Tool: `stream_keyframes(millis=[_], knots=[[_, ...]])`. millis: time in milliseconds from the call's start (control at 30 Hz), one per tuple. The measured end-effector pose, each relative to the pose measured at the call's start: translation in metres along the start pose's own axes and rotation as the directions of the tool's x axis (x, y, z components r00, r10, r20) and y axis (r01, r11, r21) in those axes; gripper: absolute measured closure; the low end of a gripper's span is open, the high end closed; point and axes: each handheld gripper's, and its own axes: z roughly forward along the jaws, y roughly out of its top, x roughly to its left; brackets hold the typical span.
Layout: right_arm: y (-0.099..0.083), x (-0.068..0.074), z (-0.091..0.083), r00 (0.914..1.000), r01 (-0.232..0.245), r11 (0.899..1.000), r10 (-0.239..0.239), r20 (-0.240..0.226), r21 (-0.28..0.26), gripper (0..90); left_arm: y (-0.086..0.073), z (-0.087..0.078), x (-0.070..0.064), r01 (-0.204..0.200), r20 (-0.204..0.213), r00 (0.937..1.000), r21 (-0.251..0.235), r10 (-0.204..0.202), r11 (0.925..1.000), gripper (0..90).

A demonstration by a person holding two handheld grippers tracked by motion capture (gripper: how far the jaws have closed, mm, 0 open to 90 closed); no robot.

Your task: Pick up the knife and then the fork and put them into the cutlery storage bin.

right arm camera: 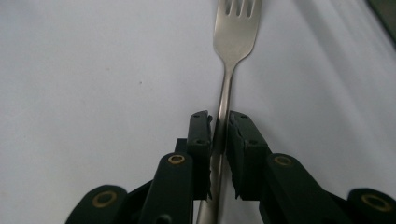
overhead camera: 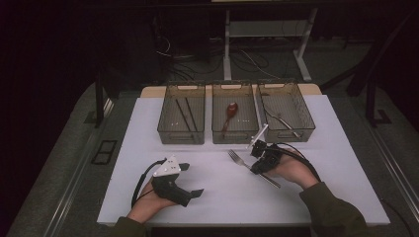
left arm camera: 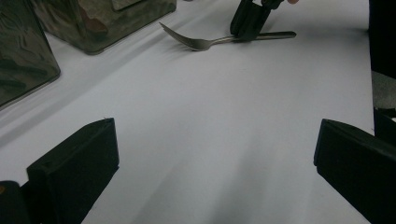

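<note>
A steel fork (overhead camera: 240, 159) lies on the white table (overhead camera: 316, 148), tines pointing toward the bins. My right gripper (overhead camera: 257, 167) is shut on the fork's handle; in the right gripper view the handle (right arm camera: 223, 116) runs between the two closed jaws, tines (right arm camera: 237, 18) ahead. From the left gripper view the fork (left arm camera: 205, 42) shows at the far top with the right gripper (left arm camera: 250, 25) clamped on it. My left gripper (overhead camera: 190, 180) rests at the front left of the table, jaws wide open with nothing between them.
Three dark translucent bins stand in a row at the back: the left one (overhead camera: 182, 129) holds chopsticks, the middle one (overhead camera: 234, 132) a brown spoon (overhead camera: 230, 111), the right one (overhead camera: 289, 131) metal cutlery. A white utensil (overhead camera: 258, 134) leans near the right bin.
</note>
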Motion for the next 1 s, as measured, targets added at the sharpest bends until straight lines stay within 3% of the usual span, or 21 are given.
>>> stream_keyframes(millis=[333, 433, 667, 833, 1000], knots=[[0.015, 0.007, 0.005, 0.9981, 0.030, 0.991, -0.036, 0.049, 0.130, 80.8, 0.000, 0.001, -0.001, -0.001, 0.002, 1.0000, 0.001, 0.001, 1.0000, 0.0], [0.017, 0.010, 0.005, 0.9975, 0.032, 0.989, -0.041, 0.057, 0.144, 82.9, 0.000, 0.001, -0.001, -0.001, 0.003, 1.0000, 0.001, 0.001, 1.0000, 0.0], [0.015, 0.009, 0.005, 0.9971, 0.045, 0.991, -0.052, 0.055, 0.128, 83.4, 0.000, 0.001, 0.000, 0.000, 0.003, 1.0000, -0.001, 0.000, 1.0000, 0.0], [0.012, 0.004, 0.000, 0.9977, 0.045, 0.996, -0.049, 0.046, 0.079, 83.4, 0.000, 0.000, 0.000, 0.003, 0.001, 1.0000, -0.002, -0.003, 1.0000, 0.0], [0.007, -0.002, -0.011, 0.9993, 0.025, 1.000, -0.024, 0.028, -0.005, 83.4, 0.000, 0.000, 0.000, 0.008, 0.001, 1.0000, -0.008, -0.008, 0.9999, 0.0]])
